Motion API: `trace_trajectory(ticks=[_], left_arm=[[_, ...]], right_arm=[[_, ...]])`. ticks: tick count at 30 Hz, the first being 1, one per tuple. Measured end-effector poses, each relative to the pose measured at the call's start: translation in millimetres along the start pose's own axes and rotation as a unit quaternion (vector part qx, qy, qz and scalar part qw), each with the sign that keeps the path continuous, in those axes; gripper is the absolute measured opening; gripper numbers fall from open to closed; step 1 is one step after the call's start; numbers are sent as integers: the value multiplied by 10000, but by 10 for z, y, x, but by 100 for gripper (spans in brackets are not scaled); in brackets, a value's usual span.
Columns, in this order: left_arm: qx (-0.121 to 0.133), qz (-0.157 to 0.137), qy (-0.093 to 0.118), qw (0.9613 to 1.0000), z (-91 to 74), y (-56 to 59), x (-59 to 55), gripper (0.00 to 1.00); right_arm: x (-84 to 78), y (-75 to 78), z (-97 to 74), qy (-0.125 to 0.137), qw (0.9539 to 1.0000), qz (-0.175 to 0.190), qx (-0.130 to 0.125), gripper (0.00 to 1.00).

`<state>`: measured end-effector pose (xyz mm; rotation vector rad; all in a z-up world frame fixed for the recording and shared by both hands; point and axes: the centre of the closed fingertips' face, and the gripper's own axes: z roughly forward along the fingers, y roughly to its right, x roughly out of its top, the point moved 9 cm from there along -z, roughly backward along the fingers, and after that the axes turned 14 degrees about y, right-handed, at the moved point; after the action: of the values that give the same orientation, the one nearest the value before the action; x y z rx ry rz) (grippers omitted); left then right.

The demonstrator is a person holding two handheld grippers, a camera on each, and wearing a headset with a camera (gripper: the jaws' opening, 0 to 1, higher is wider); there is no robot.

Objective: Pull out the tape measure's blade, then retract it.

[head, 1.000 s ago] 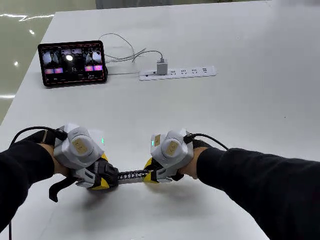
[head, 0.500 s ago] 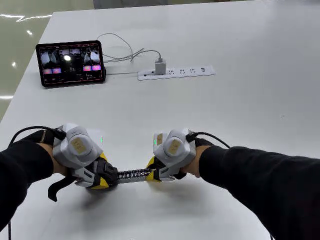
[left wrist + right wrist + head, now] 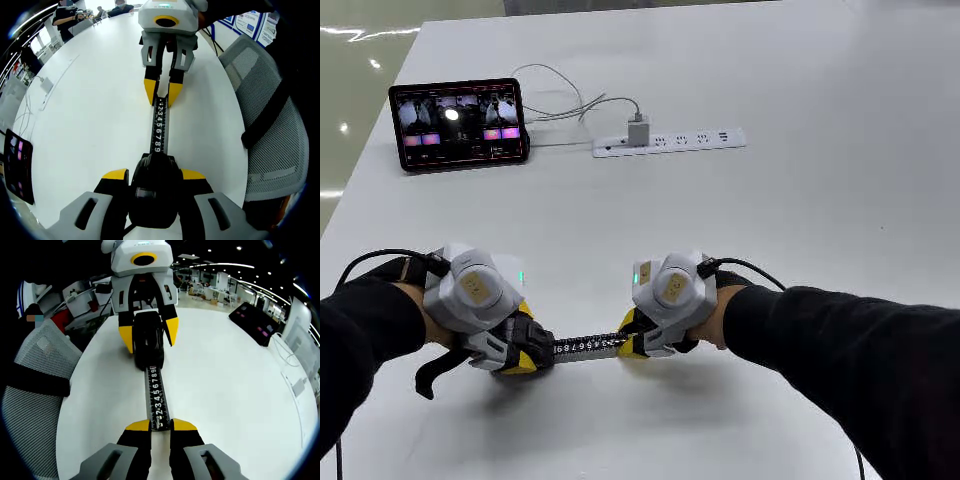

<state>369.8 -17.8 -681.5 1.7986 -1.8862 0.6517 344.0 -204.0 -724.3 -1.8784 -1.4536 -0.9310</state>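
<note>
Black sleeves point(image 3: 840, 350) reach in from the near edge of the white table point(image 3: 770, 230), one gripper in each hand; the left gripper point(image 3: 525, 352) has its yellow-tipped jaws closed on the two sides of the tape measure's black case point(image 3: 154, 192), which sits between them low over the tabletop; the right gripper point(image 3: 628, 345) faces it, jaws pressed together on the free end of the blade point(image 3: 156, 395), the tips pinching it from both edges; the blade runs straight and level between the two grippers, drawn out a short way, with white numerals 1 to 9 readable on its dark face; it lies just above the table, and whether it touches the surface cannot be told; a black cable point(image 3: 375, 258) loops from the left hand across the table; a grey mesh chair point(image 3: 270, 140) stands beside the table; farther off, well apart from the grippers, a white power strip point(image 3: 670, 141) lies flat with a charger point(image 3: 638, 131) plugged in, thin white cables point(image 3: 560, 100) curling behind it; to its left a tablet point(image 3: 458, 122) rests with its screen lit
</note>
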Motion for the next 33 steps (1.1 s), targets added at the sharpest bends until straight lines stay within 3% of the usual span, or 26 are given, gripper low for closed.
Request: trace_trajectory(ticks=[33], left_arm=[[-5,13,-13,10000,8,-16,-11,33]], right_arm=[[-65,5,-100,-20,10000,90,-24,9]])
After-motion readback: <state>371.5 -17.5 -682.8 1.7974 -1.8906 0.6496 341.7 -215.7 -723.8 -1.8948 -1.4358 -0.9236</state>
